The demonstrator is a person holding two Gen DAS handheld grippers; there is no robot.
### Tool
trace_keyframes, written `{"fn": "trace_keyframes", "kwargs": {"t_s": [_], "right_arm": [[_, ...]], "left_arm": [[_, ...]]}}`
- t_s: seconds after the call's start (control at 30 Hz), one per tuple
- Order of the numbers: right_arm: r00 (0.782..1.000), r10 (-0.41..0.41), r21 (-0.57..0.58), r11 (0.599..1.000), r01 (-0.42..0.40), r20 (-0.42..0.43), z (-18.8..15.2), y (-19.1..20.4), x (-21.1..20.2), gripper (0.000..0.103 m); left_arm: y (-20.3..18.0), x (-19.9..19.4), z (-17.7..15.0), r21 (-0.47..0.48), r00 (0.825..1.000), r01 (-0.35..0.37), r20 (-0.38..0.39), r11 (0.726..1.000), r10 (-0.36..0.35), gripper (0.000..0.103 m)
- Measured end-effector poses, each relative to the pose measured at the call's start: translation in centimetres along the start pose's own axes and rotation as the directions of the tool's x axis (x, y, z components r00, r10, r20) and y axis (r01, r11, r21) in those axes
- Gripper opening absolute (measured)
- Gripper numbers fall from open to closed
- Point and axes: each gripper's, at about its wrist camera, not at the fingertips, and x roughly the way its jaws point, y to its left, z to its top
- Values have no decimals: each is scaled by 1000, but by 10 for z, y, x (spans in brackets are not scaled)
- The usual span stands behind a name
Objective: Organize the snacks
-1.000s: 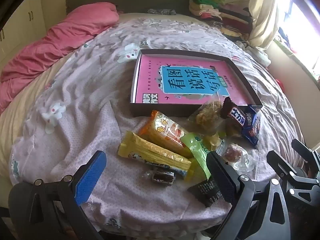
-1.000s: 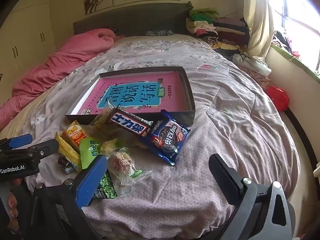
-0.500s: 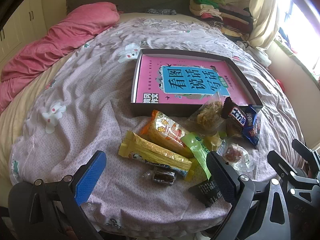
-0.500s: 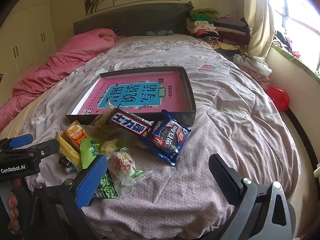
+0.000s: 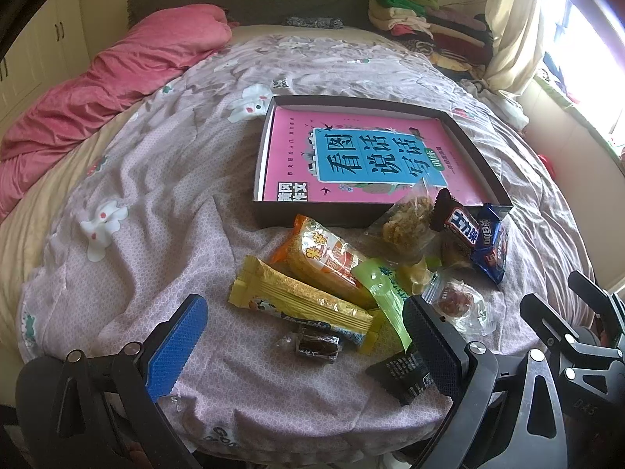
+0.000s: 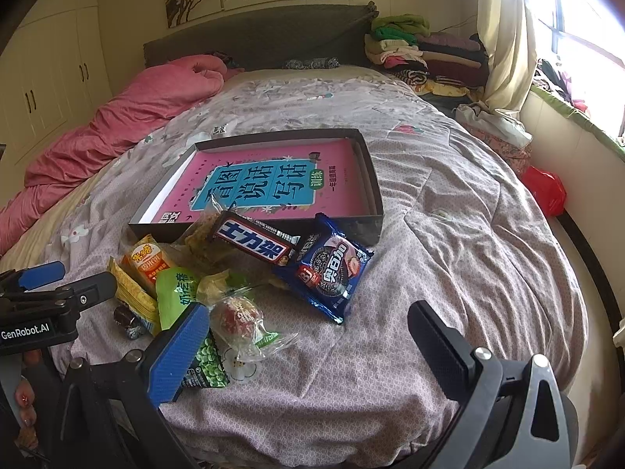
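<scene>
On the lilac quilted bedspread (image 6: 449, 242), every wrapped snack (image 5: 332, 273) lay heaped just before the shallow dark cardboard tray (image 5: 480, 164), which held only a pink book (image 5: 351, 152). Left gripper (image 5: 304, 346) and right gripper (image 6: 308, 351) gaped, holding nothing; sorting seemed unstarted.

Pink book cover (image 5: 363, 156) w/ blue title panel, in dark brown box (image 5: 484, 164). Gold-yellow wrapper (image 5: 300, 305), orange pack (image 5: 324, 254), lime-green pack (image 6: 177, 293), navy cookie pack (image 6: 324, 269), dark bar (image 6: 254, 242) w/ white lettering. Mauve dotted bedspread (image 6: 449, 254) w/ white flowers; pink duvet (image 5: 109, 78).
</scene>
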Motion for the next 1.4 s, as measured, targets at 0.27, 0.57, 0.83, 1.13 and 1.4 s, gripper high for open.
{"fn": "trace_keyframes", "kwargs": {"t_s": [0.27,0.57,0.83,1.13,1.4], "right_arm": [[1000,0,0,1000,0,0,0,0,0,102],[1000,1,-1,1000,-1,0,0,0,0,102],[1000,0,-1,1000,0,0,0,0,0,102],[1000,1,-2,1000,-1,1,0,0,0,102],[1000,14,-20,1000,-14,-2,-1,3,2,102]], "left_arm": [[0,0,0,0,1000,-1,0,1000,1,100],[0,0,0,0,1000,-1,-2,1000,1,100],[-3,3,-2,2,1000,3,-7,1000,-3,100],[-3,6,-6,0,1000,10,-19,1000,-10,100],[-5,5,-9,19,999,18,-27,1000,-18,100]]}}
